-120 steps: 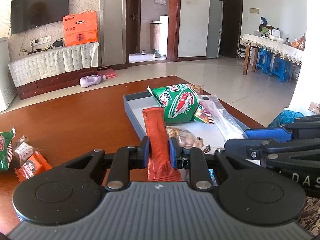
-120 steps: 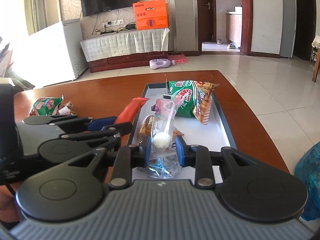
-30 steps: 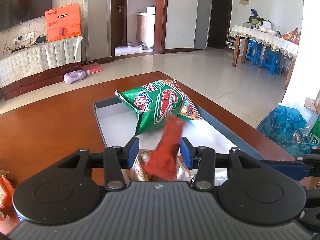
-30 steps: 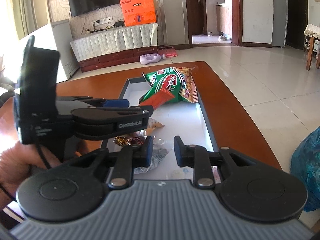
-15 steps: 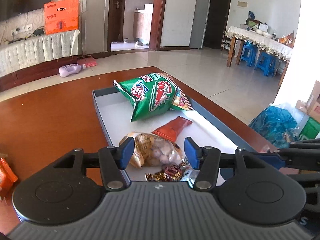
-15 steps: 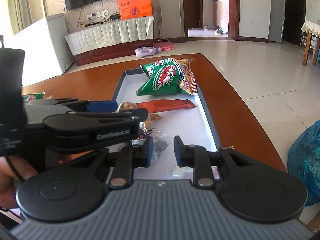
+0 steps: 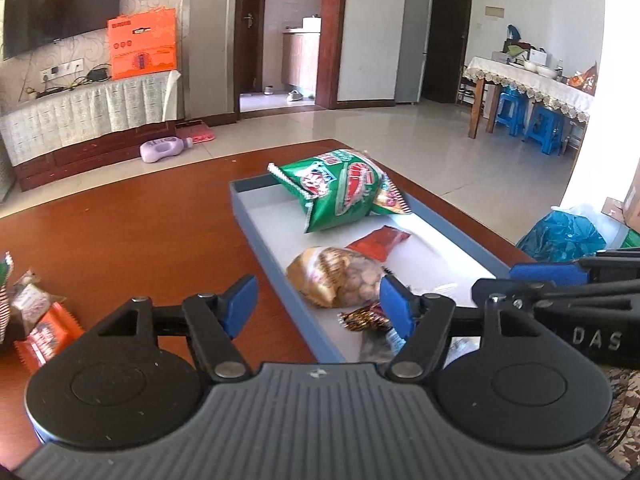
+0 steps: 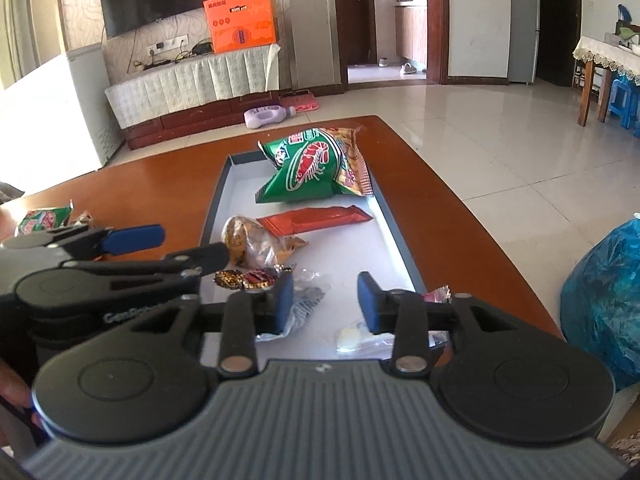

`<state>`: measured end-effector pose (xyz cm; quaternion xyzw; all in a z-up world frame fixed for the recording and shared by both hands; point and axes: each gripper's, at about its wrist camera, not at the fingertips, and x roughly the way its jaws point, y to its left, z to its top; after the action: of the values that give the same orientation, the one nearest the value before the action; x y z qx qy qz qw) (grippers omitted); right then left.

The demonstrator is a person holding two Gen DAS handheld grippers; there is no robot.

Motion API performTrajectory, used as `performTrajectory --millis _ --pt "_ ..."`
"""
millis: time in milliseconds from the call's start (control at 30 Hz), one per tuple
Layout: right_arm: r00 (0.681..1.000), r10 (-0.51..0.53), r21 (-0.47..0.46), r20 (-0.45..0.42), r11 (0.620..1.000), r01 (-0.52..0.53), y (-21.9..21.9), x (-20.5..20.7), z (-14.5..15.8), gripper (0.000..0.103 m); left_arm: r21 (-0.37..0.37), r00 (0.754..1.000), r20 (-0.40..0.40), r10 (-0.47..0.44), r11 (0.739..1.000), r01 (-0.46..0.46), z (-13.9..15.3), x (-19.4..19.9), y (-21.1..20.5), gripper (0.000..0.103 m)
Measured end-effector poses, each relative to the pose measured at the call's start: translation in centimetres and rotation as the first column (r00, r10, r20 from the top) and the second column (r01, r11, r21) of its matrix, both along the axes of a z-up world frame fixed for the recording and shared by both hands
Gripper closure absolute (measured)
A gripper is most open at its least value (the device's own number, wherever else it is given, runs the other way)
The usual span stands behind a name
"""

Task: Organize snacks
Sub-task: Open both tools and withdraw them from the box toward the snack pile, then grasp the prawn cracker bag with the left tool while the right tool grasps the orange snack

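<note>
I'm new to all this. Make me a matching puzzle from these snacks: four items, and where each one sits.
Items:
1. green shrimp-chip bag
2. red wrapper bar
3. orange packet
4. clear bag of round biscuits

Places:
A. on the wooden table, outside the tray
B. tray's far end
C. tray's middle, lying crosswise
D. in the tray, just ahead of the left gripper

Pairs: 1-B, 2-C, 3-A, 4-D

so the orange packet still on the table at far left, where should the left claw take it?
Probably across the orange packet's narrow width near its near end, coming from above. It lies flat on the table, so the crimped edges offer little to pinch, and other snacks crowd its far end. The left claw is open and empty.
</note>
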<state>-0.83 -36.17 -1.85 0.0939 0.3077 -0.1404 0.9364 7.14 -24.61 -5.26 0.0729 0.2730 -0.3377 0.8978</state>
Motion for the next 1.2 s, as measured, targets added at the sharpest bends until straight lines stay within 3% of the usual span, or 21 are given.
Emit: performTrajectory --millis 233,533,667,800,1033,1100,1200 --pt "0.999 -0.008 0.019 0.052 1.0 0.007 0.8 -0.5 0.7 0.063 0.0 0.998 0.031 0.062 0.998 -0.062 0.5 -1.1 3.1 0.027" --pt "0.988 0.121 0.018 0.092 0.992 -0.123 4.5 1.4 1.3 0.063 -0.008 0.975 0.07 0.211 0.977 -0.211 1.1 -1.1 9.9 0.027" --pt "0.973 0.207 0.012 0.102 0.978 -0.209 7.0 2.8 1.2 0.061 -0.004 0.945 0.09 0.313 0.949 -0.314 1.4 -0.3 13.8 0.027" --pt "0.949 0.296 -0.014 0.11 0.955 -0.296 10.5 4.3 0.9 0.04 -0.002 0.902 0.099 0.421 0.906 -0.423 2.0 1.2 18.3 0.021" --pt "0.891 0.446 -0.085 0.083 0.894 -0.44 16.1 7.4 0.1 0.036 0.014 0.824 0.123 0.553 0.829 -0.559 3.2 4.8 25.5 0.012" --pt "0.879 0.471 -0.092 0.075 0.881 -0.464 17.1 8.3 -0.3 0.036 0.004 0.811 0.114 0.574 0.816 -0.578 3.3 5.8 27.0 0.01" --pt "0.869 0.49 -0.085 0.07 0.871 -0.484 17.7 9.5 -0.7 0.036 0.018 0.814 0.105 0.572 0.817 -0.576 2.8 7.2 28.3 0.01"
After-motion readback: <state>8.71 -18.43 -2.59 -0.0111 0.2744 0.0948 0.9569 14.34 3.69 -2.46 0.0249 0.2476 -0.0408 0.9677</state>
